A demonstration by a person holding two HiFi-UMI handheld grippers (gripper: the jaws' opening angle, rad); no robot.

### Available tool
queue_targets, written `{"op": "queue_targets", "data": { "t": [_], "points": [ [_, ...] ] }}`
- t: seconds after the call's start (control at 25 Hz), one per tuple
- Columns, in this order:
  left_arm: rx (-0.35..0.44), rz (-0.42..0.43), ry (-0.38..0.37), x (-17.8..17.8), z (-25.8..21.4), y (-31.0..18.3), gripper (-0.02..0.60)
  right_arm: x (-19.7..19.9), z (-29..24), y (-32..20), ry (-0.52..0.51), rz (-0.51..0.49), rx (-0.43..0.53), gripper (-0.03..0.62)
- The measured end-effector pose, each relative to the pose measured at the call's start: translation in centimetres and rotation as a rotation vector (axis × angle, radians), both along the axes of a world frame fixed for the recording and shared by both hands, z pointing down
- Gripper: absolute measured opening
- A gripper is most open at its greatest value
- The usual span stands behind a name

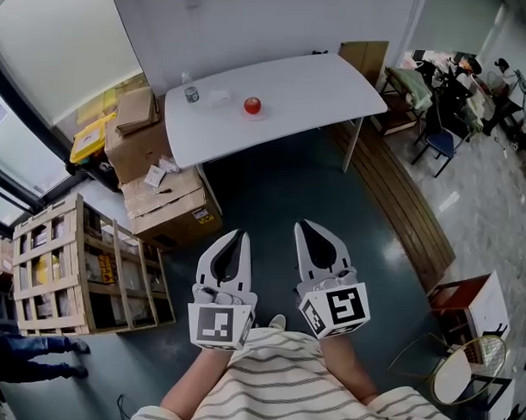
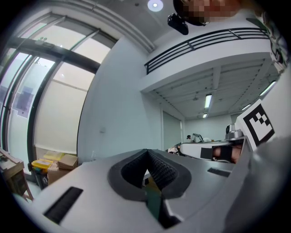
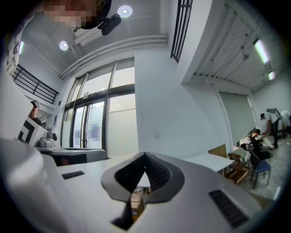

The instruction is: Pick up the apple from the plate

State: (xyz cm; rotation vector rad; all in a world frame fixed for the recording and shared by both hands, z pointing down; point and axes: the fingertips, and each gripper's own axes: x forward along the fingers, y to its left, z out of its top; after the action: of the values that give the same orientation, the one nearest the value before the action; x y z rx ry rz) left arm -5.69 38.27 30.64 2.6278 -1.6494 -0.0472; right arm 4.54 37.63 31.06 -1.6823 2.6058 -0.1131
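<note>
The apple sits well ahead on the white tabletop, apparently on a pale plate. The left tongs and right tongs are pressed together and empty, with the left lined up slightly nearer.

Workroom doubling as storage: stacked cardboard boxes and wooden crates beside a white table, tall windows, a railed mezzanine overhead

Bright daylight from windows, ceiling lights glaring — fisheye-warped edges, dark corners
</note>
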Motion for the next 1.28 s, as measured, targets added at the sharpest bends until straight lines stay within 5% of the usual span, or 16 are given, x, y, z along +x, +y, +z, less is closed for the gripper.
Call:
{"op": "queue_targets", "data": {
  "t": [0.36, 1.28],
  "points": [
    [-0.026, -0.006, 0.014, -0.7, 2.1, -6.4, 0.005, -0.7, 1.6, -6.2, 0.022, 0.001, -0.023, 0.012],
    [-0.062, 0.08, 0.022, -4.6, 3.0, -33.3, 0.005, -5.5, 1.4, -32.9, 0.034, 0.066, -0.055, 0.012]
  ]
}}
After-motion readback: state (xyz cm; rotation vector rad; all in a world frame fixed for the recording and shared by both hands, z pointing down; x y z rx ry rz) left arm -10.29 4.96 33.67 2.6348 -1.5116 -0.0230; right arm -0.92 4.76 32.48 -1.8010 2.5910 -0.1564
